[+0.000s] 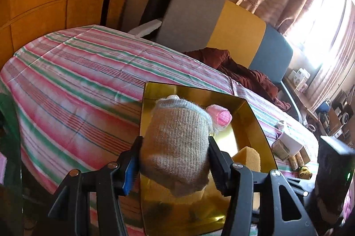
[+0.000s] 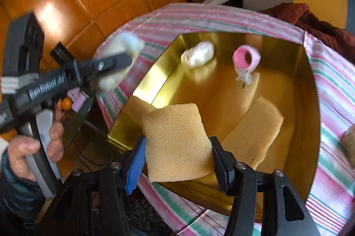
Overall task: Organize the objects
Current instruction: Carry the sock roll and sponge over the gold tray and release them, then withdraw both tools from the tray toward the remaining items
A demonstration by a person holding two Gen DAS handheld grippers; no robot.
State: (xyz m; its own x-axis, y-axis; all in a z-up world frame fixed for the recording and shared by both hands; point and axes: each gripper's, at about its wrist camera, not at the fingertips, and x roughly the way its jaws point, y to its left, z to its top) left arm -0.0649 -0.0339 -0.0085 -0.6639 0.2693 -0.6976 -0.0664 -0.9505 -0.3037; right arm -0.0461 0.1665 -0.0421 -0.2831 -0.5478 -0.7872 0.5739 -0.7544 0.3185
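Left gripper (image 1: 175, 160): held above the near edge of the gold tray (image 1: 255, 122), fingers clamped on a grey knitted sock (image 1: 177, 147) that hangs between them. In the right wrist view the same tool (image 2: 119, 62) is seen from the side, left of the tray, gripped at its handle by the person's left hand (image 2: 33, 147); the sock there is blurred and pale.

Right gripper (image 2: 177, 158): poised over the tray's near rim, fingers closed on a yellow sponge (image 2: 175, 142), held flat.

Tray contents: second yellow sponge (image 2: 255, 136) lying to the right; pink hair roller (image 2: 245, 59) at the far side; white bundle (image 2: 197, 57) beside it, too blurred to identify.

Tray rests on striped cloth (image 1: 77, 80). Small boxes (image 1: 286, 145) at the cloth's right edge, detail indistinct.
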